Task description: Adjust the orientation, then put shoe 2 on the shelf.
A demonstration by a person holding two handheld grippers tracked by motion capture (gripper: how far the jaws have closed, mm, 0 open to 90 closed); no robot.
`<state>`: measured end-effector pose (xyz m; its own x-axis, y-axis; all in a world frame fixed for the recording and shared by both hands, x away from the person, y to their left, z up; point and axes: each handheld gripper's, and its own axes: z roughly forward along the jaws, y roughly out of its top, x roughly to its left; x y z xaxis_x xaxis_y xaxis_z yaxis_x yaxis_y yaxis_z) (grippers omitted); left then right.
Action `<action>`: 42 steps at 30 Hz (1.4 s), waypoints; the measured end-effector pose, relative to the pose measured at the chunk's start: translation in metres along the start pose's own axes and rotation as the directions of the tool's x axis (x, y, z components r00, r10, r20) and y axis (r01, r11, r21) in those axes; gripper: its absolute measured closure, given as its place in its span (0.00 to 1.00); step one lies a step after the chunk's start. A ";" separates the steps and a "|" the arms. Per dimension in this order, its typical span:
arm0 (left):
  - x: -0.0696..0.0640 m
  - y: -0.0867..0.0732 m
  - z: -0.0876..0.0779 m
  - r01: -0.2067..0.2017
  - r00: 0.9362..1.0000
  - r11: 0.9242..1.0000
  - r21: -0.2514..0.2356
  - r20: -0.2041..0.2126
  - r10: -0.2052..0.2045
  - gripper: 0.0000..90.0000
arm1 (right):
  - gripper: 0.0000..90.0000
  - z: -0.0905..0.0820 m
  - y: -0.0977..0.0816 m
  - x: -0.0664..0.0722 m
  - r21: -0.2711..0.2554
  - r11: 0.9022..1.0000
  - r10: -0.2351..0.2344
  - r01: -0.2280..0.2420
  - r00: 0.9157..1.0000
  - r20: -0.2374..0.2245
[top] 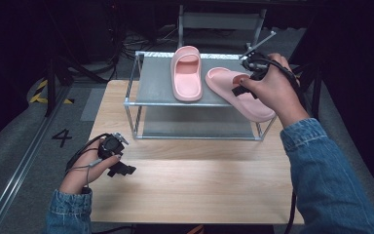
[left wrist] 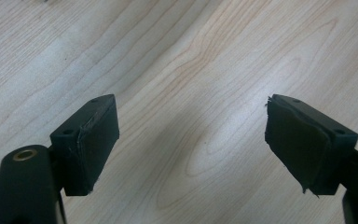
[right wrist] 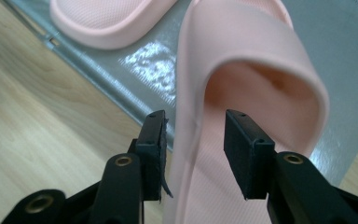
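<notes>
Two pink slippers lie on the top shelf of a metal rack (top: 156, 83). The left slipper (top: 186, 73) (right wrist: 107, 18) lies straight. The right slipper (top: 221, 79) (right wrist: 251, 46) lies at an angle, its near end reaching over the shelf's front right corner. My right gripper (top: 240, 90) (right wrist: 193, 149) is open, its jaws astride the slipper's side wall by the strap, with small gaps beside both pads. My left gripper (top: 121, 169) (left wrist: 191, 140) hovers open over the wooden table (top: 190, 190) at the front left, nothing between its pads.
The rack stands at the table's far side and has a lower shelf (top: 195, 127) with nothing on it. A metal frame (top: 219, 22) stands behind the table. The floor at the left carries a rail and a painted number 4 (top: 62, 137).
</notes>
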<state>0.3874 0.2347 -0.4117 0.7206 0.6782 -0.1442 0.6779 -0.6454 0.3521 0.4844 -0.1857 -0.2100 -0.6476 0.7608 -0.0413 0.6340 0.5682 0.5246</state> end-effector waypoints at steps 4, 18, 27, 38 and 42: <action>0.000 0.003 0.001 0.001 1.000 1.000 0.006 -0.003 -0.001 0.20 | 0.66 -0.013 -0.018 0.001 -0.016 1.000 0.006 -0.006 1.000 -0.008; -0.003 0.010 0.007 -0.019 1.000 0.999 0.032 0.006 0.019 0.20 | 0.61 -0.038 -0.080 -0.017 -0.012 0.998 0.063 -0.062 0.998 0.028; -0.003 0.008 0.006 -0.013 1.000 0.999 0.033 -0.004 0.013 0.20 | 0.71 -0.038 -0.107 -0.024 0.049 0.995 0.090 -0.091 0.995 0.034; -0.004 0.006 0.006 -0.014 1.000 0.999 0.037 -0.005 0.014 0.20 | 0.92 -0.018 -0.112 -0.025 0.133 0.990 0.043 -0.049 0.998 0.050; -0.004 0.005 0.007 -0.010 1.000 0.999 0.037 -0.004 0.010 0.20 | 0.94 -0.016 -0.110 -0.023 0.124 0.992 0.029 -0.035 0.998 0.050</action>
<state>0.3892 0.2262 -0.4159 0.7266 0.6733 -0.1371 0.6759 -0.6646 0.3186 0.4234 -0.2705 -0.2532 -0.6073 0.7915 -0.0685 0.7036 0.5758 0.4163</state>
